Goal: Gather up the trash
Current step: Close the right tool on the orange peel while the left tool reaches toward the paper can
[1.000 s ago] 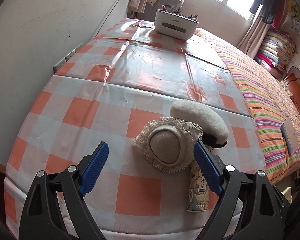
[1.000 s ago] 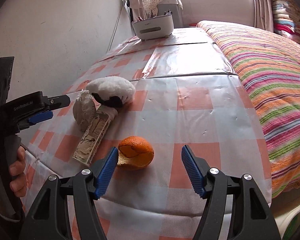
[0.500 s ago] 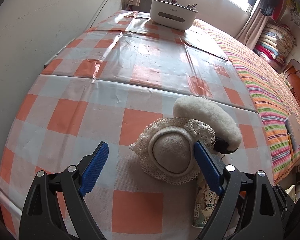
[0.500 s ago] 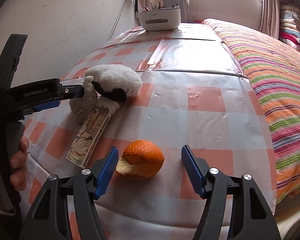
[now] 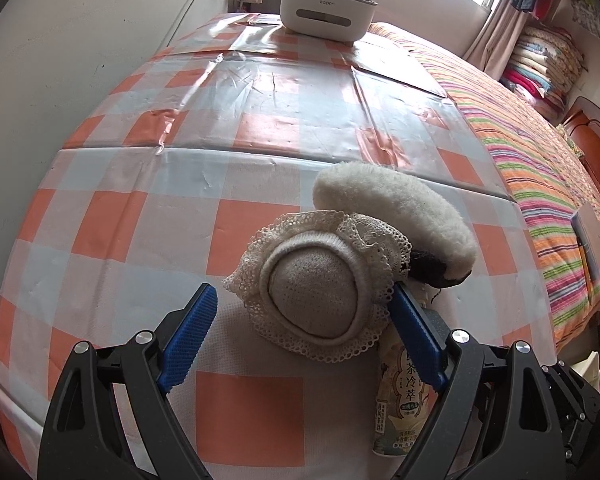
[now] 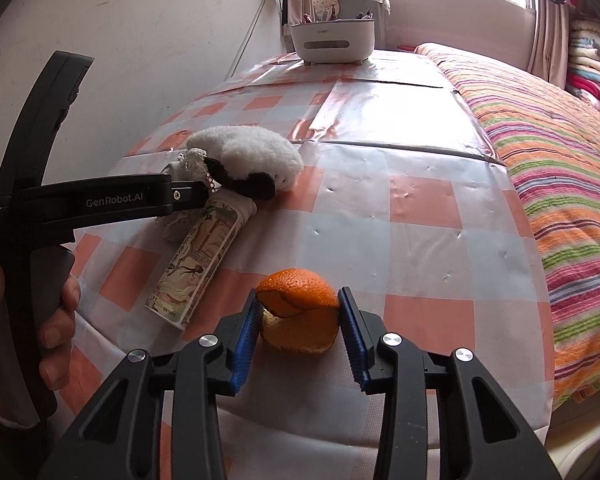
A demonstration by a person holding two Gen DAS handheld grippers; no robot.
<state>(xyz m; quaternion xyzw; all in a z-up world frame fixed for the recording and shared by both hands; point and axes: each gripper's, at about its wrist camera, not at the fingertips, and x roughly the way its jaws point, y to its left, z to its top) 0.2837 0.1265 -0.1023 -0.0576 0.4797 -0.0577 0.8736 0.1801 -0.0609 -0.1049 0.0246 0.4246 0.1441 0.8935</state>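
- Checked plastic cloth covers the tabletop (image 5: 260, 140), which runs along a wall; a striped bed (image 6: 548, 152) lies along its right side.
- Left tongs (image 5: 300, 328): fingers apart, straddling a lace-edged cap (image 5: 316, 284) without clamping it. The placement suggests a grasp being lined up.
- A bottle (image 6: 200, 260) lies on its side just beside the cap, its neck tucked under a fleece pad (image 6: 248, 160). The right finger of the left tongs sits over the bottle, so the cap crowds that approach.
- Right tongs (image 6: 298, 320): fingers close on both sides of the orange peel (image 6: 298, 312), at or near contact; a firm clamp cannot be confirmed. The peel rests near the tabletop's front edge.
- A white caddy (image 6: 332, 42) stands at the far end, well apart.
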